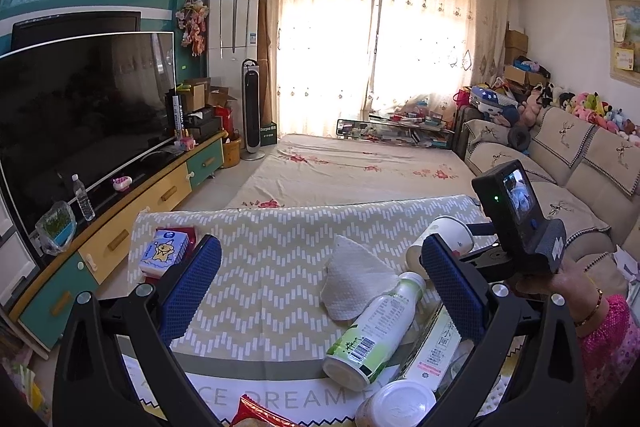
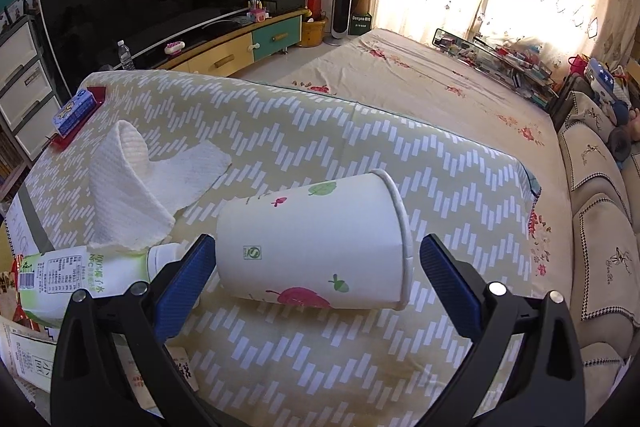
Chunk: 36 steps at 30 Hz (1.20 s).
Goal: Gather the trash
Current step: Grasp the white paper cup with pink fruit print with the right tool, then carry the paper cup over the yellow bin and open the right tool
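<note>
Paper cup [image 2: 316, 243], printed with leaves, an acorn and a small green "S" mark, lies on its side on the zigzag tablecloth [image 2: 320, 147] squarely between the spread blue pads of the right gripper [image 2: 318, 283], its base just beside the left pad and its rim near the right one, neither clearly pressing it. Left gripper [image 1: 322, 287] likewise stands wide and empty over a crumpled paper towel [image 1: 352, 279] and a toppled green-and-white bottle [image 1: 372, 331] showing a barcode, with "DREAM" legible on the cloth's border. Bottle label in the right view reads "NFC", and the hand [image 1: 560, 283] grips the right tool's handle, a bracelet at the wrist.
</note>
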{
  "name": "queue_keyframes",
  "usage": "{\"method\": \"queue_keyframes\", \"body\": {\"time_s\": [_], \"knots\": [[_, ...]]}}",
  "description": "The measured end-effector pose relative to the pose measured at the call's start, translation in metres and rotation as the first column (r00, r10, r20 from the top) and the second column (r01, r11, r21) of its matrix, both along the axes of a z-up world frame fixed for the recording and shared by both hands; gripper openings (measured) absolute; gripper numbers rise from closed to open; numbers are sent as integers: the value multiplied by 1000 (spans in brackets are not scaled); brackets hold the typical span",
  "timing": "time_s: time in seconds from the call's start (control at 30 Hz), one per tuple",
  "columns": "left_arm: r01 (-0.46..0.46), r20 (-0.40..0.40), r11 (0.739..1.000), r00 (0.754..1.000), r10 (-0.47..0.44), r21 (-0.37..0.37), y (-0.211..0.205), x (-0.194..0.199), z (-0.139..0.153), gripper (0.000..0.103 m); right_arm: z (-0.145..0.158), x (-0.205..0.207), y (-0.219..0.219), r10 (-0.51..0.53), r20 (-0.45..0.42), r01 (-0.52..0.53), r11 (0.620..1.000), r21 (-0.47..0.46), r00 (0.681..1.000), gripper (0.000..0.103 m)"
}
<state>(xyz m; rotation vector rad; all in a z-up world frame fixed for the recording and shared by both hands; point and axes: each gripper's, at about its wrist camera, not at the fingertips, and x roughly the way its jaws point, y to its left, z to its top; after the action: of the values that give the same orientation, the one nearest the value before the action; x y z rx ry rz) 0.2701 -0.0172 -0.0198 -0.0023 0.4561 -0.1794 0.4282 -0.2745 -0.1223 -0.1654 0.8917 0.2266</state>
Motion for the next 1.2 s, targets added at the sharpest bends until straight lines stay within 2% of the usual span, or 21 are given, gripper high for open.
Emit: {"method": "queue_keyframes", "body": {"time_s": [0.07,0.17,0.4,0.57,0.7,0.83,0.97,1.07,1.2], "knots": [[5,-1,1000,1000,-5,3,-2,-1,0,99,-2,2,-1,-2,-11,2,1000,8,1000,97],[11,-1,1000,1000,-11,3,-3,-3,-1,99,-4,2,-2,-3,-22,3,1000,23,1000,80],[17,-8,1000,1000,-17,2,0,-1,-1,99,11,-13,-9,-31,20,30,999,36,999,80],[29,-5,1000,1000,-29,-3,-1,-5,-1,99,48,-57,-35,-77,110,70,996,62,991,80],[44,-2,999,999,-44,4,-5,-8,0,99,59,-113,-86,-190,142,180,980,81,971,80],[64,4,998,998,-64,14,-11,-13,2,99,39,-165,-155,-374,82,370,927,65,924,80],[83,3,996,997,-83,21,-17,-15,2,99,0,-194,-221,-550,-28,551,833,50,835,80],[92,-5,995,996,-91,29,-22,-16,0,99,-30,-198,-253,-615,-81,618,786,12,784,80],[102,-14,994,995,-102,38,-26,-16,-3,99,-63,-190,-277,-659,-133,665,747,-1,740,81]]}}
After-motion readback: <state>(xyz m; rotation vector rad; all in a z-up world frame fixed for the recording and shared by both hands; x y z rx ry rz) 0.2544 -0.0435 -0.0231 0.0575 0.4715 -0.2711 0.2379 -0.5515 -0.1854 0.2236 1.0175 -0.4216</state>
